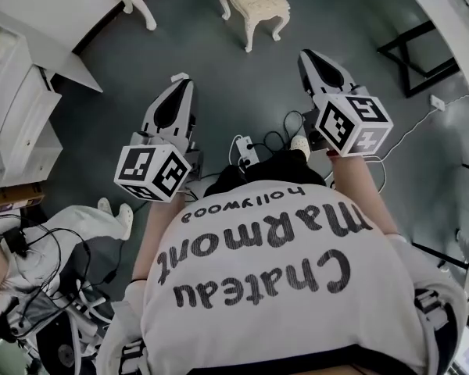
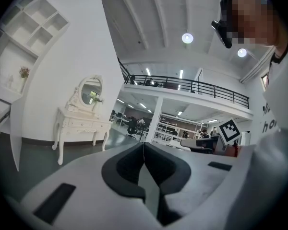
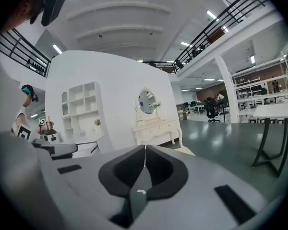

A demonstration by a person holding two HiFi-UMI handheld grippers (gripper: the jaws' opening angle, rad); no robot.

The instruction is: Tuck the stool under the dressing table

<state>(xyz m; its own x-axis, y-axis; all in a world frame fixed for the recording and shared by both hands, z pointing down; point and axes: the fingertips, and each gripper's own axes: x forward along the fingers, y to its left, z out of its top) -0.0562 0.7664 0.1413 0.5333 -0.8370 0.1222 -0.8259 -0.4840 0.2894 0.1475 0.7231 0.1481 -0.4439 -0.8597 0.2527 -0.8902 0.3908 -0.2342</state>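
Head view: the left gripper [image 1: 183, 81] and the right gripper [image 1: 307, 55] are held side by side above the dark floor [image 1: 219, 84], both clenched and empty. The stool [image 1: 254, 2], cream with curved legs, stands on the floor ahead of them, well apart from both; the frame's top edge cuts off its far side. Of the dressing table [image 1: 147, 14] only 2 white legs show, at top left, with the stool standing clear of them to the right.

Left gripper view: the left gripper [image 2: 144, 145] has its jaws fully together with nothing between them. The dressing table [image 2: 81, 123], white with an oval mirror [image 2: 90, 91], stands against a white wall [image 2: 62, 80] at left.

Right gripper view: the right gripper [image 3: 145, 147] has its jaws meeting along 1 seam, grasping nothing. The dressing table [image 3: 156, 128] stands beyond the tips. A pale shape [image 3: 185, 150] at its foot is mostly hidden by the gripper body and cannot be identified.
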